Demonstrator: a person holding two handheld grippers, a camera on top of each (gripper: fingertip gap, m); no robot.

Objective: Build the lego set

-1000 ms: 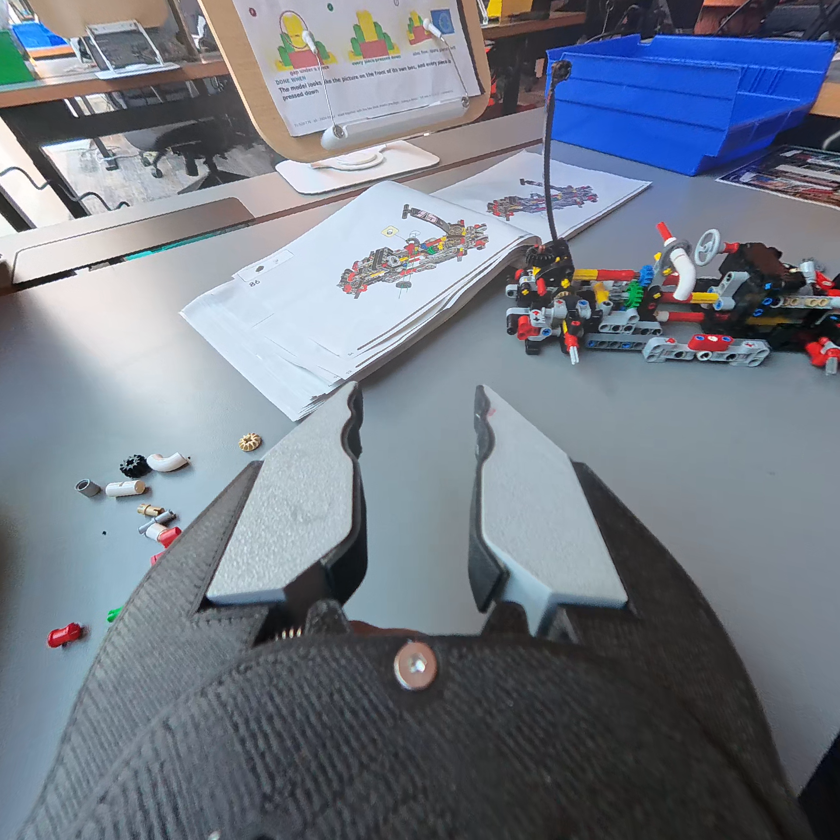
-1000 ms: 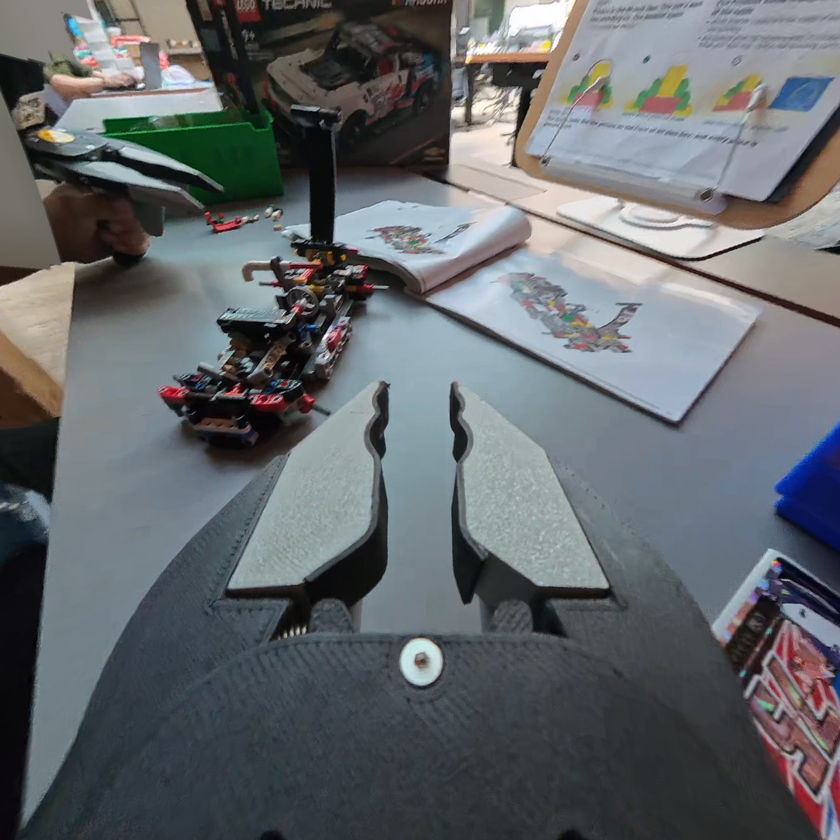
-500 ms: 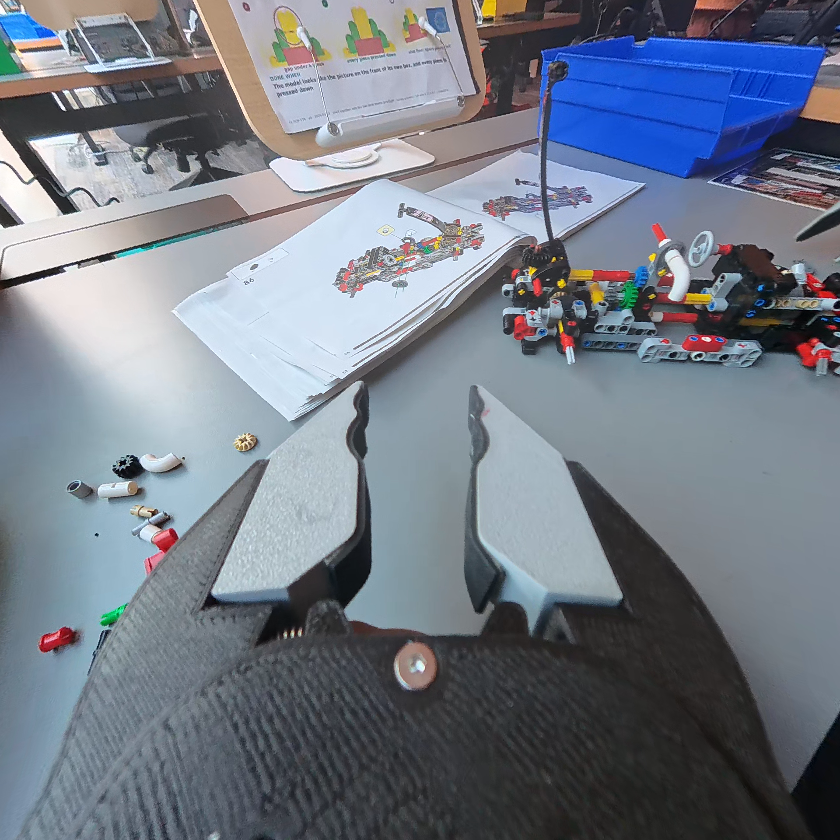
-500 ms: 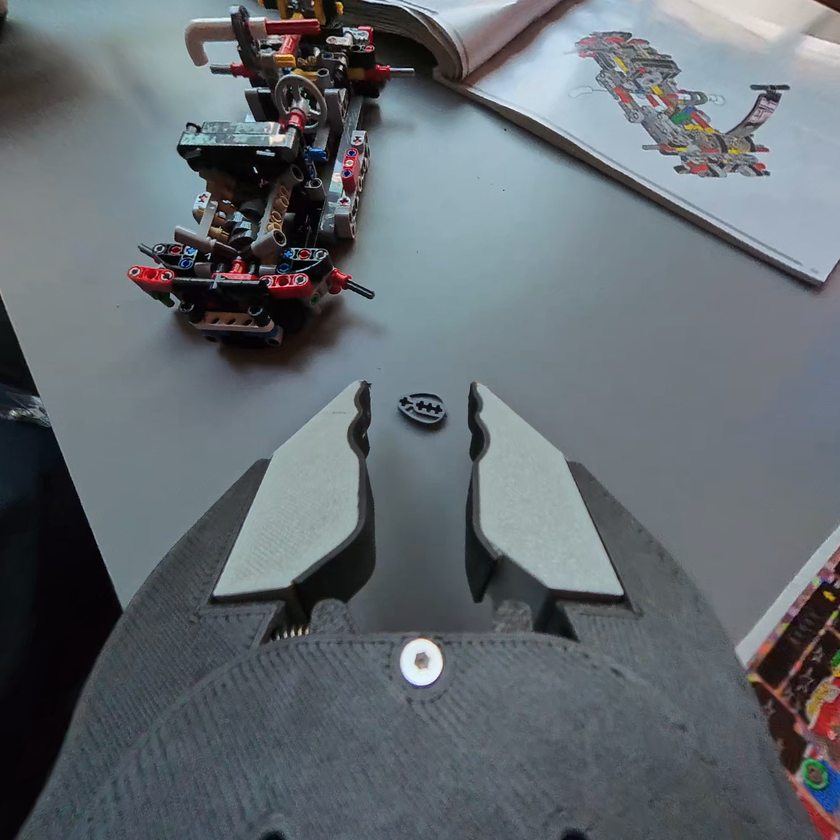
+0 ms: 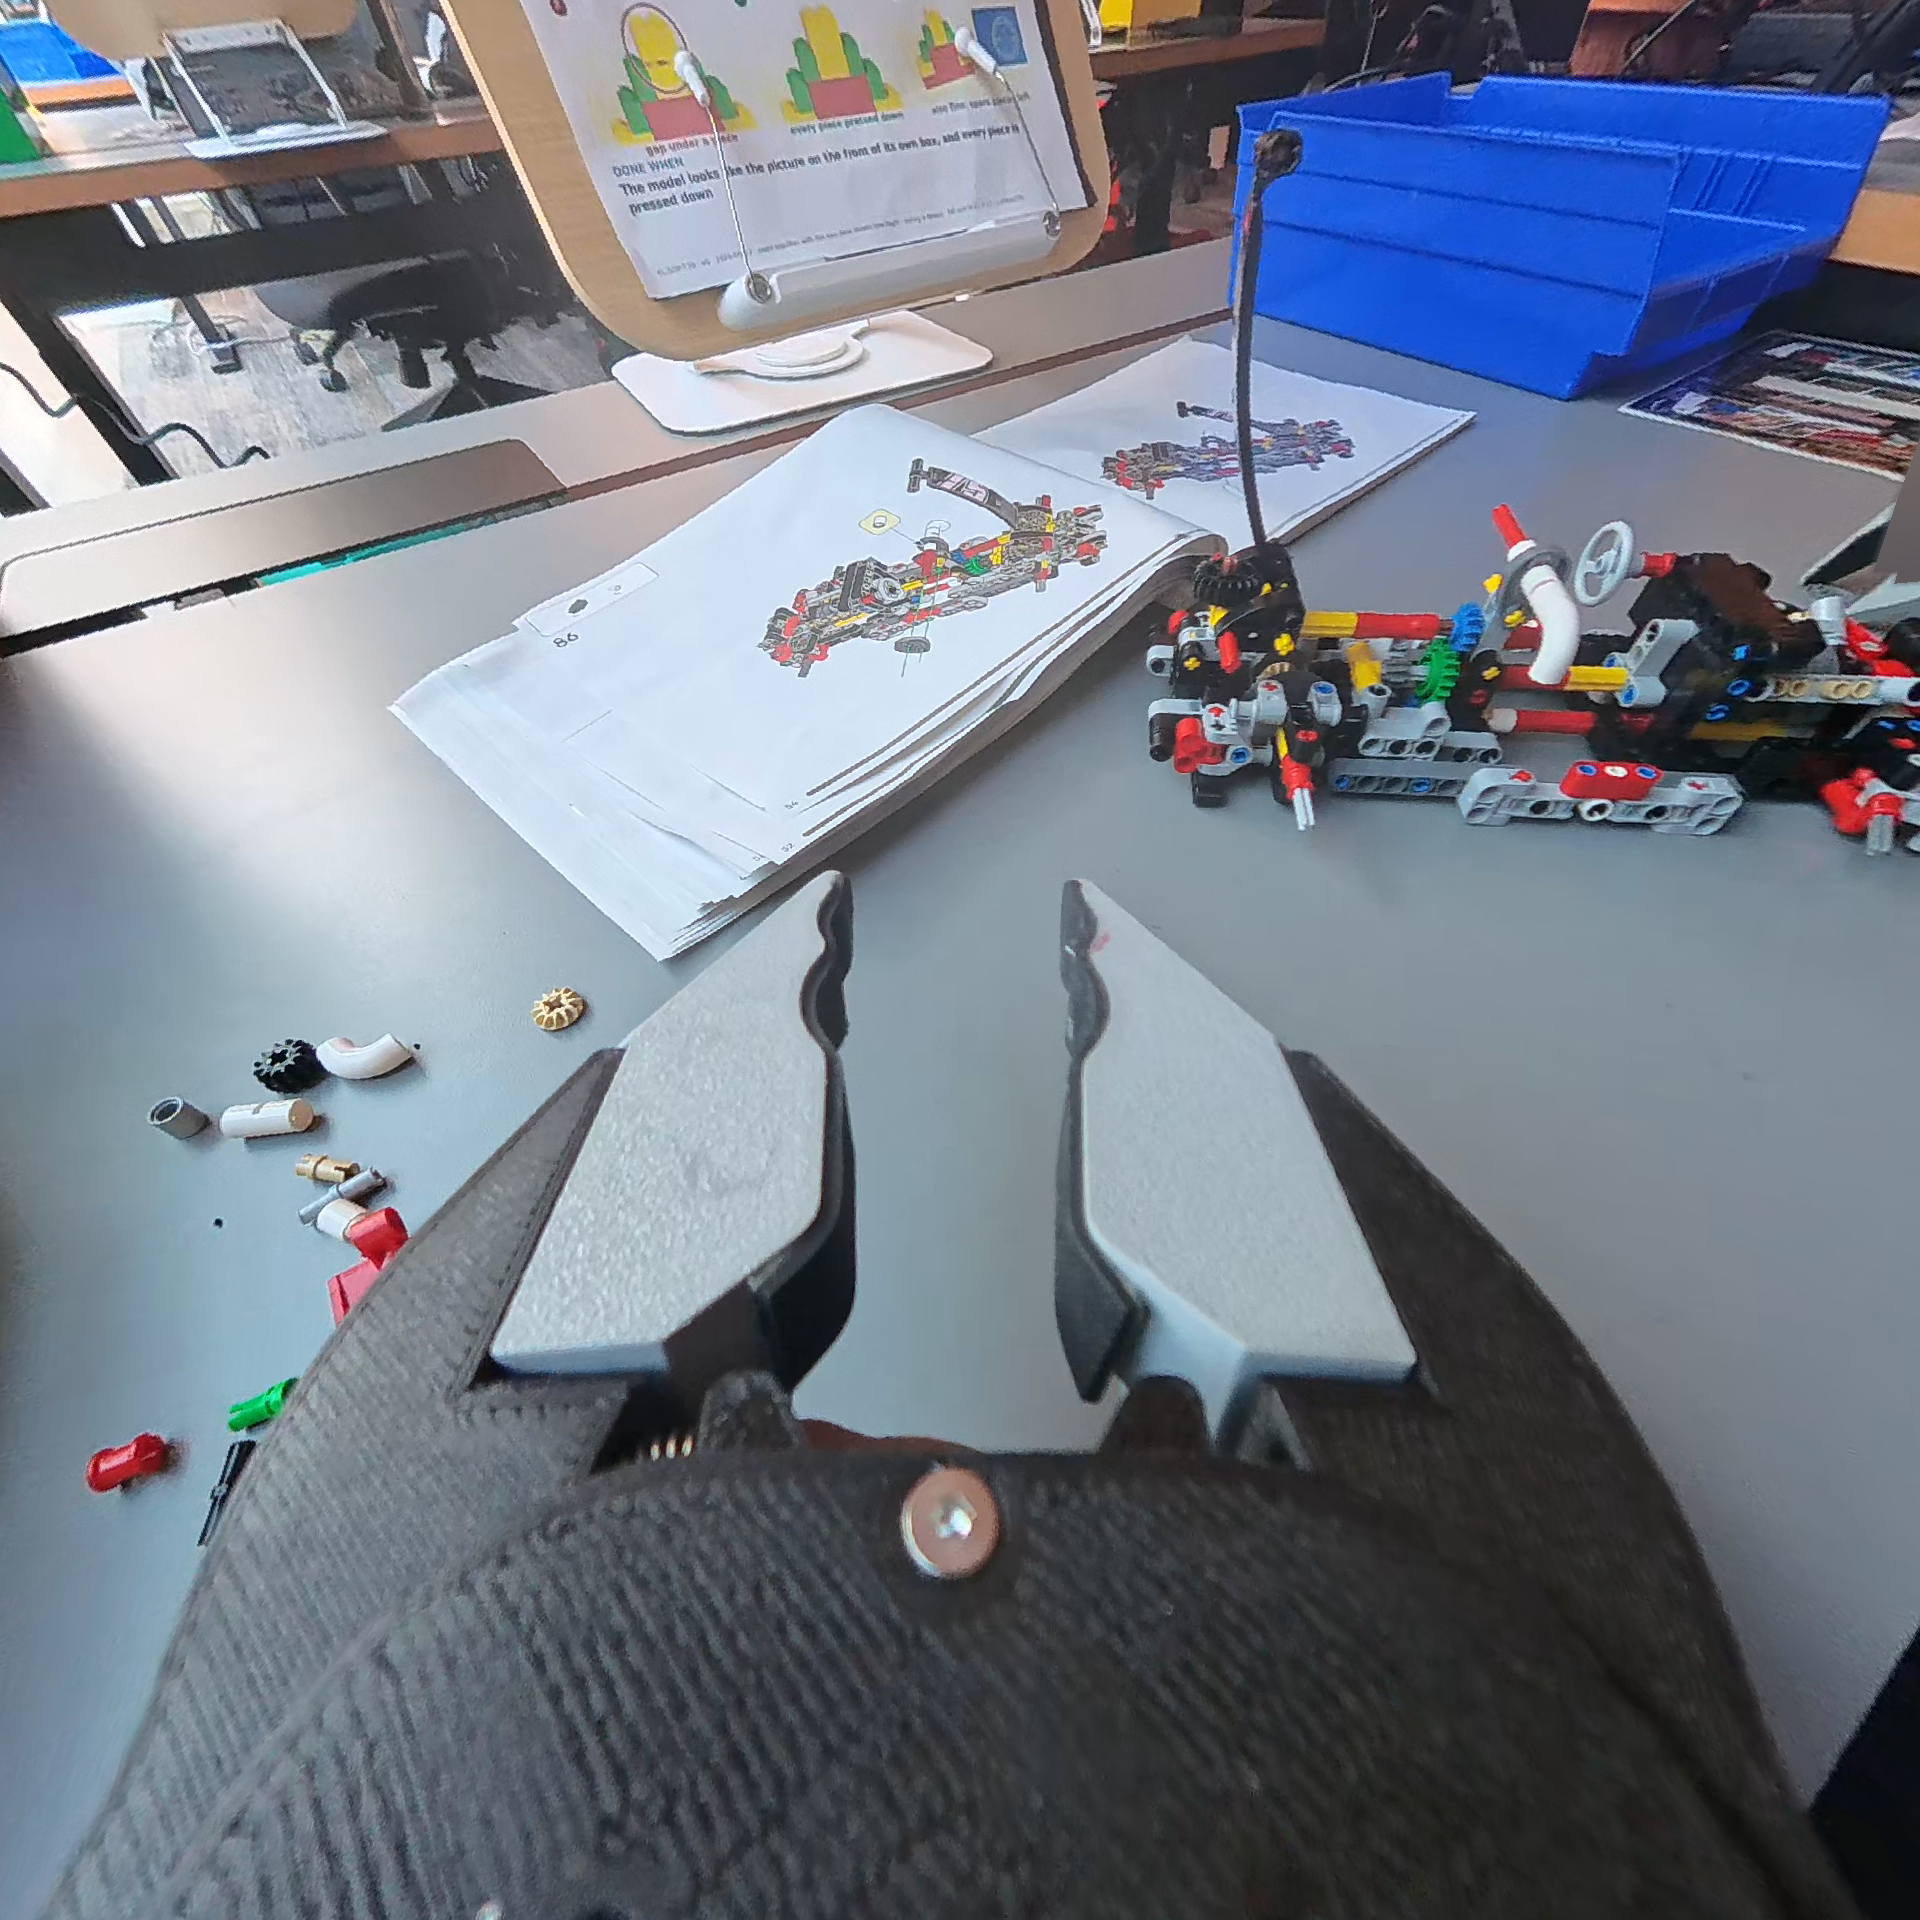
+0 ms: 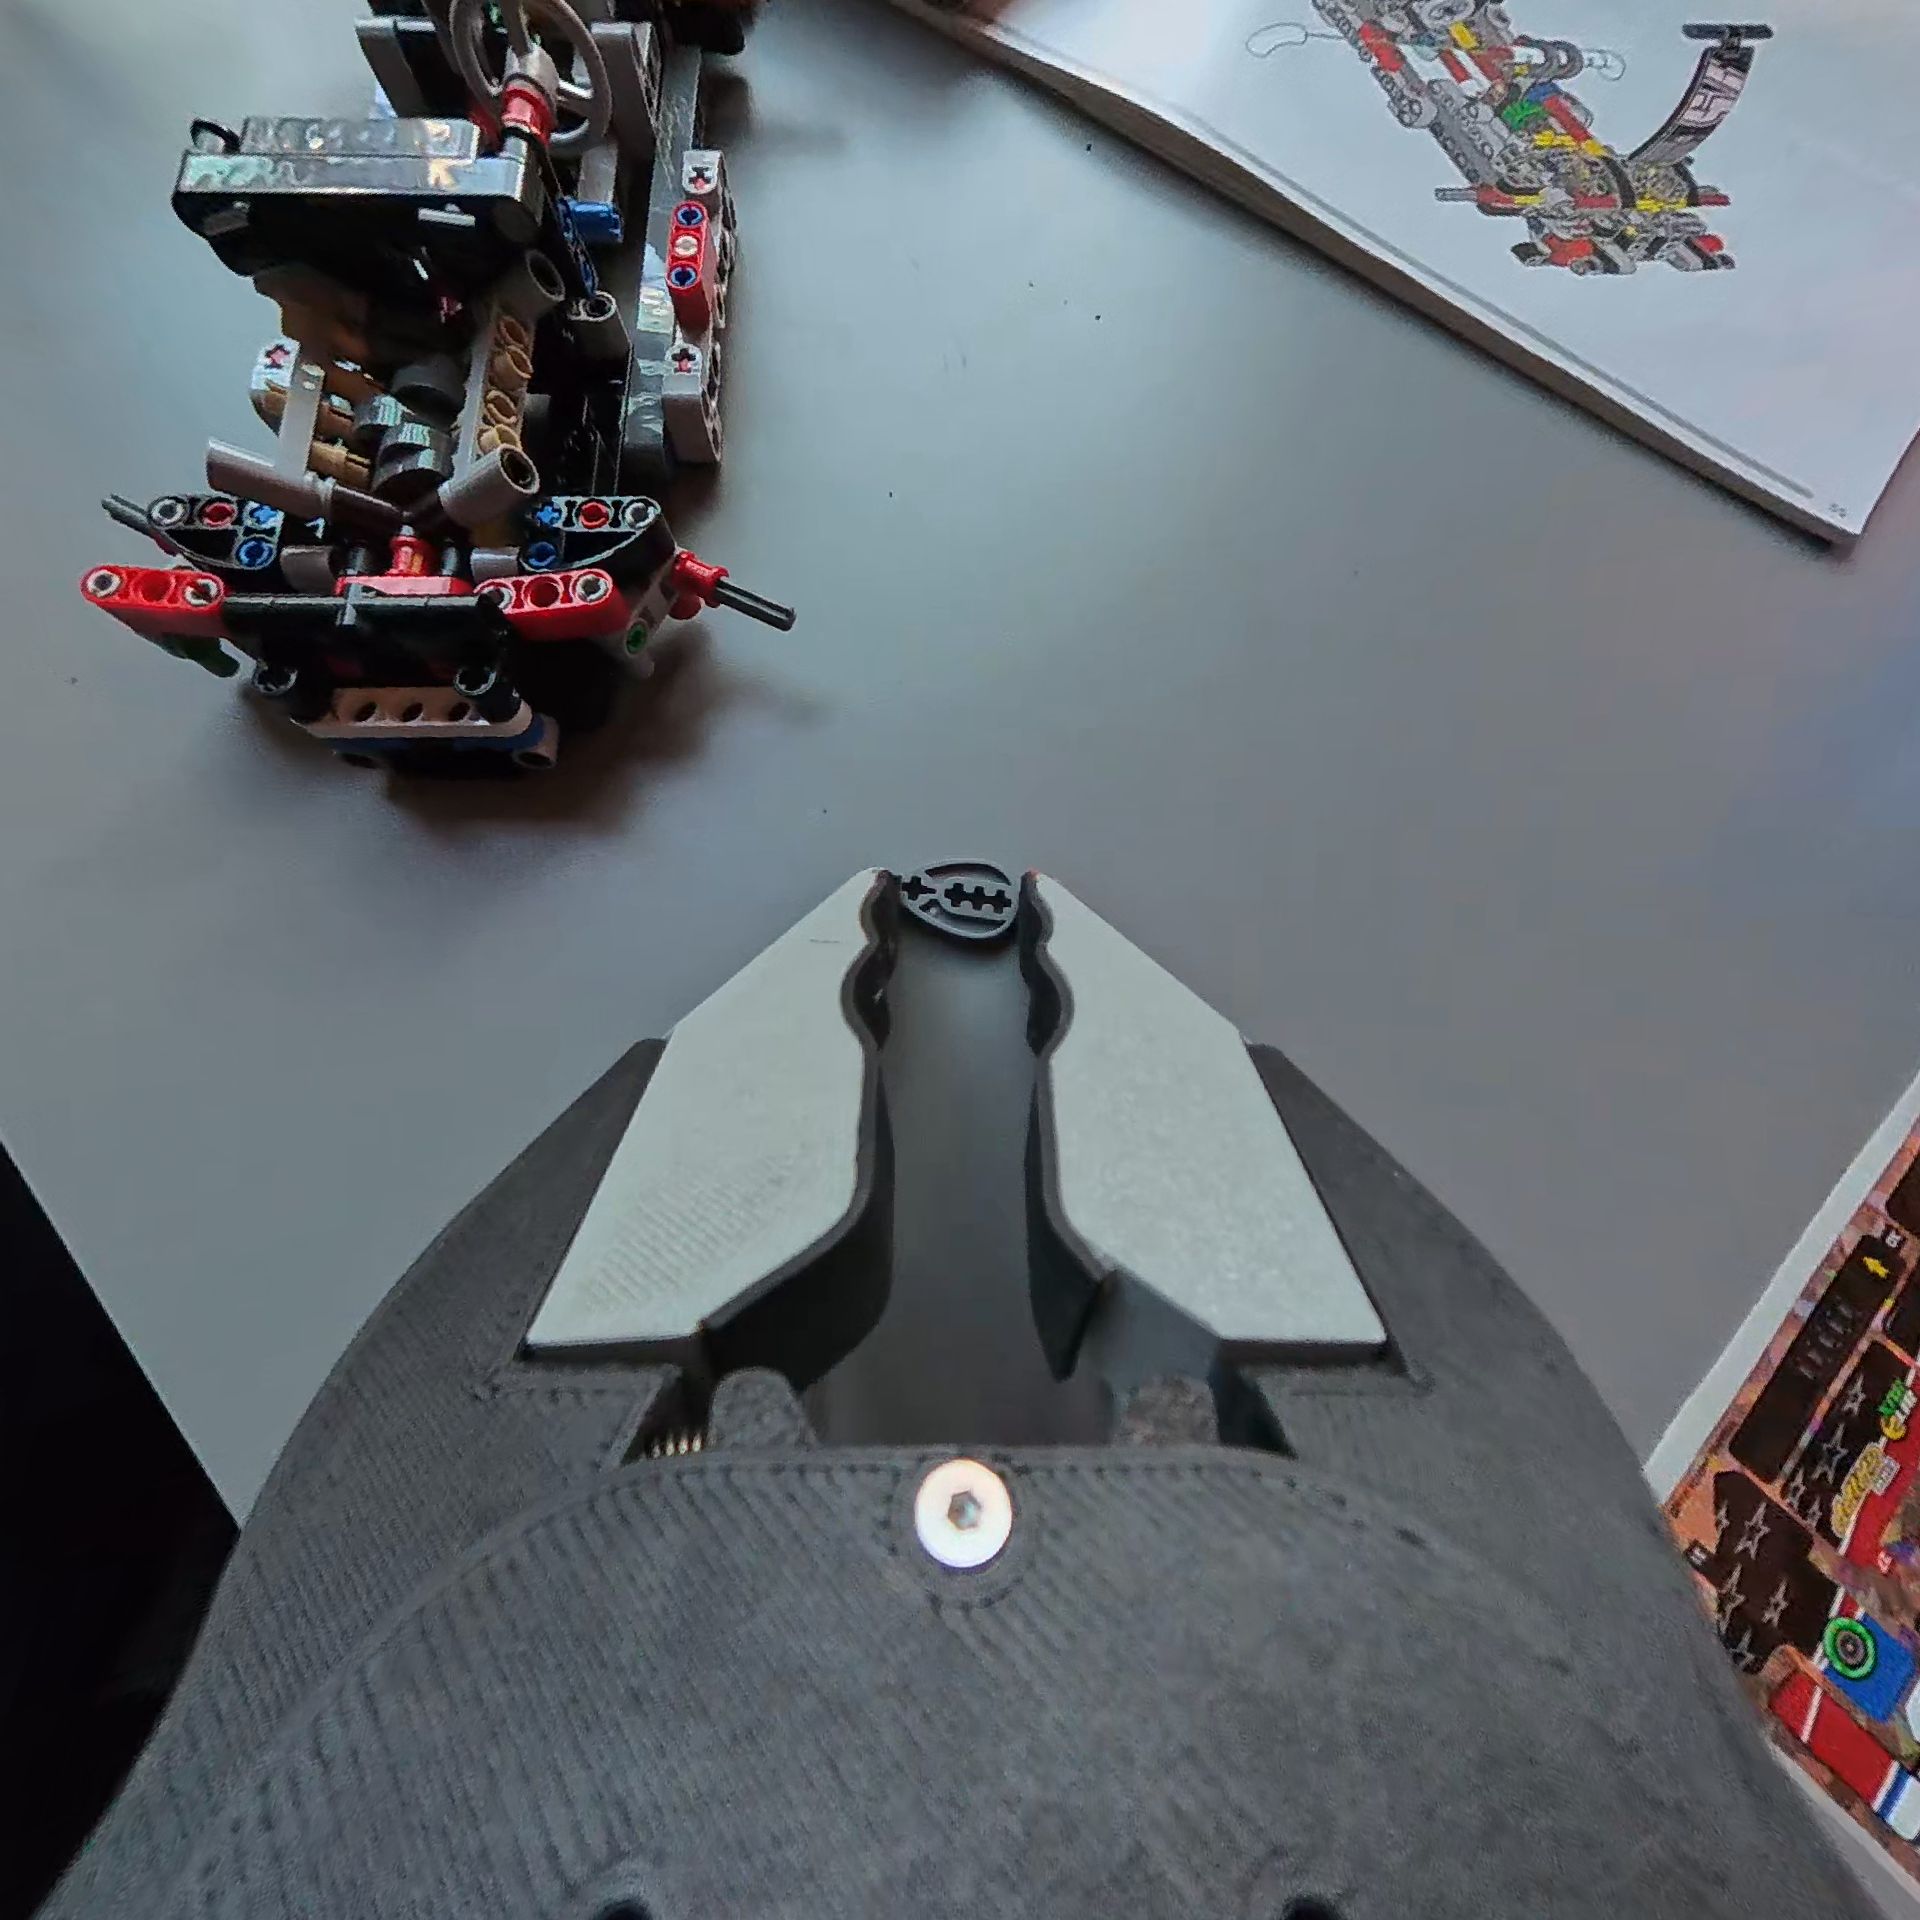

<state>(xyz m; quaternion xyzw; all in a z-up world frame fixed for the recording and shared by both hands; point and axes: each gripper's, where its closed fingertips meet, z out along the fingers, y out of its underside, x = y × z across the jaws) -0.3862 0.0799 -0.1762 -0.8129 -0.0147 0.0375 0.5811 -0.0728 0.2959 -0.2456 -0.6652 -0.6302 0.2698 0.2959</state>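
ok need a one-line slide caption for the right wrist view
Right gripper closed on a small black oval cam piece lying on the grey table, beside a partly built brick car chassis.

Bright daylight w/ soft shadows, sharp focus, wide-angle bending at edges.

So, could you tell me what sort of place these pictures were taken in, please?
Probably a shared workshop or lab bench set up for building a brick model: a half-built model car chassis lies on a grey table beside an open instruction booklet, with a blue parts bin and further desks behind.
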